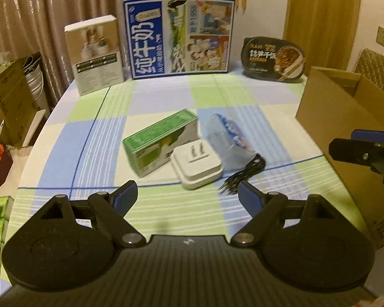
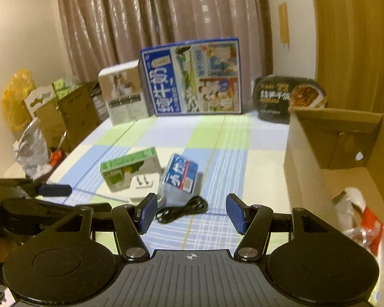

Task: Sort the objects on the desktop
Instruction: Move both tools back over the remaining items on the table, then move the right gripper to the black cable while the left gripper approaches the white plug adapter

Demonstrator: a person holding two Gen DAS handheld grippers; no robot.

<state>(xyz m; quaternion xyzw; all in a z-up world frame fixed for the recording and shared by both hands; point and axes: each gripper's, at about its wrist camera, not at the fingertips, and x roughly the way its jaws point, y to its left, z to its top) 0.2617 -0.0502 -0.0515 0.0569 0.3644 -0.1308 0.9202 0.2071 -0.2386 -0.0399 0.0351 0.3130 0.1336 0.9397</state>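
A green and white box (image 1: 158,143) (image 2: 129,167), a white plug adapter (image 1: 197,166) (image 2: 143,184), a clear packet with a blue label (image 1: 227,138) (image 2: 180,176) and a coiled black cable (image 1: 243,176) (image 2: 183,212) lie together mid-table. My left gripper (image 1: 188,195) is open and empty, just in front of the adapter. My right gripper (image 2: 192,213) is open and empty, just before the cable. An open cardboard box (image 1: 345,117) (image 2: 332,148) stands at the right with several wrapped items (image 2: 358,217) inside.
At the table's far edge stand a beige box (image 1: 94,53) (image 2: 123,92), a large blue milk carton box (image 1: 179,38) (image 2: 192,79) and a black noodle bowl (image 1: 274,58) (image 2: 289,97). Cardboard boxes and clutter (image 1: 10,102) (image 2: 51,117) stand off the table's left side.
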